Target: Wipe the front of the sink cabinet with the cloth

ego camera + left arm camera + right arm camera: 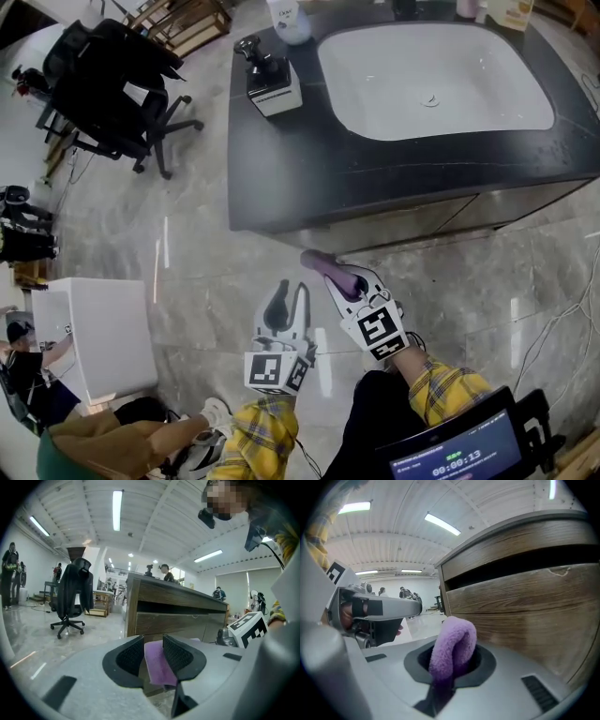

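Looking down in the head view, we see a black office chair (108, 80) at ten o'clock on the grey marble floor (187, 244), and a white box (98, 337) at eight o'clock. Our left claw (291, 292) sits at six o'clock, low over the floor and pointing toward twelve. Its jaws stand a narrow way apart and clamp nothing. In the left gripper view a strip of purple shows through the gap, but the head view puts no purple between those jaws. Just beside it, at five o'clock, our right claw (345, 281) is closed on the purple cloth (319, 262). The cloth bulges out of the jaws as a folded loop. It lies near the wooden cabinet front (422, 220), which fills the right gripper view from one to four o'clock. We cannot tell whether cloth and wood touch. Above the cabinet lies the dark table (309, 169), with a white block with a black top (270, 82) at twelve o'clock and the white sink (375, 94) at one o'clock.
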Available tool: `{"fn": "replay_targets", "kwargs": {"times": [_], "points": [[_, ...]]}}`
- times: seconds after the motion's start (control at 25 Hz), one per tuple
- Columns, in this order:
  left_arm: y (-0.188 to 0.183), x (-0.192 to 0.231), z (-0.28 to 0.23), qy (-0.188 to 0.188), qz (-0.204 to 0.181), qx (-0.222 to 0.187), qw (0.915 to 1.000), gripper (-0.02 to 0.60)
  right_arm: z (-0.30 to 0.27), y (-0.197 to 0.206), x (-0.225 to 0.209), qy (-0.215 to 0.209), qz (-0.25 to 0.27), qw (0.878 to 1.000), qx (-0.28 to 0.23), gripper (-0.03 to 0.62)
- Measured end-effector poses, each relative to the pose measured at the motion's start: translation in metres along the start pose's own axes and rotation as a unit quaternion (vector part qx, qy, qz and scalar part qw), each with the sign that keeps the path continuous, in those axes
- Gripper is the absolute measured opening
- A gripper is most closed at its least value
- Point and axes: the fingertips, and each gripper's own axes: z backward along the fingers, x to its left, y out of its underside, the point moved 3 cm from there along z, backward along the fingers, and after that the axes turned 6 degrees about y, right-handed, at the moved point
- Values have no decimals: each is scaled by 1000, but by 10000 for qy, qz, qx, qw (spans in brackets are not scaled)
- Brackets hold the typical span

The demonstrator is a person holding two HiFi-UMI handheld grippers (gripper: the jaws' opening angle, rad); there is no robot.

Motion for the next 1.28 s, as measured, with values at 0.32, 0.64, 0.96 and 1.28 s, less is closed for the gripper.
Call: {"fn": "replay_targets", "kwargs": {"times": [0.32,0.64,0.96,1.28], "points": [[11,0,-22,175,-52,91,9998,109,-21,-7,-20,186,168,9997,-71,41],[19,-19,-59,256,105,41,9996,109,-5,-9,-52,394,143,9990,-134,41],[21,-58,-93,543,184,15,9984,109,33,-11,-109,968,220,9948,-235,41],[24,-108,-130,902,109,79,9958,109,76,-2,-167,1420,108,9895,-232,41]]}}
